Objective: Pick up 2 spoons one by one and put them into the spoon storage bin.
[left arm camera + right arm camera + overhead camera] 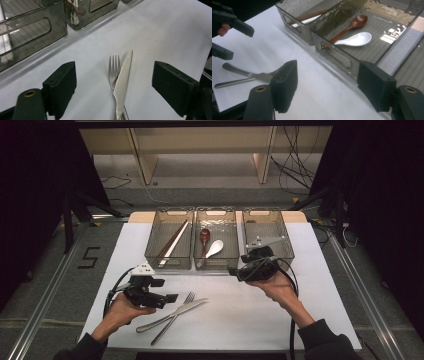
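Both grippers (172,298) (231,270) gape above 1 knife (172,315), 1 fork (175,317), 3 bins (168,261)

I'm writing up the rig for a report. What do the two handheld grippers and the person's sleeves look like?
Both the left gripper and the right gripper are black, with blocky black fingers, brass-coloured pivot screws and a trailing black cable. Each carries a grey three-cornered plate on top. The person wears dark sleeves.
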The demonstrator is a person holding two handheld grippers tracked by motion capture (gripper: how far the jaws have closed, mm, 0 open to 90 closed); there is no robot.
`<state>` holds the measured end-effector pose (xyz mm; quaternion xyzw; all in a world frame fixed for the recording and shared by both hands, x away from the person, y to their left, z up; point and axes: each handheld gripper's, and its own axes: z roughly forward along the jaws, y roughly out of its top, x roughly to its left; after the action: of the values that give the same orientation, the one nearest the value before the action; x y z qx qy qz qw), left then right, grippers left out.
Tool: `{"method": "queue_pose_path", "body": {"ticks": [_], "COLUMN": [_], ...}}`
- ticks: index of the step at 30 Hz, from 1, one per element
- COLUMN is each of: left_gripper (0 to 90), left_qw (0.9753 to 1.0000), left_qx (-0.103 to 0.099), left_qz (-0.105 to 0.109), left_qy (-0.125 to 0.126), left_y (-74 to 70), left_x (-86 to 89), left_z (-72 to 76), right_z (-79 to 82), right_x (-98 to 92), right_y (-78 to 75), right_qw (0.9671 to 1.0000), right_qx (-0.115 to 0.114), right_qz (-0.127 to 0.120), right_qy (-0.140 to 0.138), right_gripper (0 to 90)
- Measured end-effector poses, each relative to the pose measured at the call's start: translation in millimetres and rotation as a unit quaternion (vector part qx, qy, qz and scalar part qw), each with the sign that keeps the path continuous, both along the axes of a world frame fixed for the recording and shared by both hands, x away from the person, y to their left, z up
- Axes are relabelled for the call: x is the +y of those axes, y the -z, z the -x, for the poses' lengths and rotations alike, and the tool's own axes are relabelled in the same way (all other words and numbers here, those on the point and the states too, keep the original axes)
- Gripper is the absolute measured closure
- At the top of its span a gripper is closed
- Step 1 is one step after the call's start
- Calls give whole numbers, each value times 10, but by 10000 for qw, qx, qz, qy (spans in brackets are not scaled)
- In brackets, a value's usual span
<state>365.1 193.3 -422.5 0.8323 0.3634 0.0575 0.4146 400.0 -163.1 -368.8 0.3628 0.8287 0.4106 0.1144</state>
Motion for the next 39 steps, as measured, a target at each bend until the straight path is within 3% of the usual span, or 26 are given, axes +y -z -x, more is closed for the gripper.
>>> {"method": "queue_pose_path", "body": {"ticks": [9,23,39], "left_gripper": [192,191,192], "left_qw": [9999,9996,9966], "left_qx": [39,97,260], "left_qz": [-109,-247,-723], "left_qy": [22,86,290], "left_y": [11,17,43], "left_x": [-8,-2,-54], "left_z": [3,-6,-3], "right_z": [245,485,714], "right_x": [-211,-395,-571], "right_y": [25,178,306], "right_qw": [9995,9994,9990], "right_qx": [-82,-1,69], "right_qz": [-262,-261,-292], "right_qy": [134,232,329], "right_gripper": [334,306,293]}}
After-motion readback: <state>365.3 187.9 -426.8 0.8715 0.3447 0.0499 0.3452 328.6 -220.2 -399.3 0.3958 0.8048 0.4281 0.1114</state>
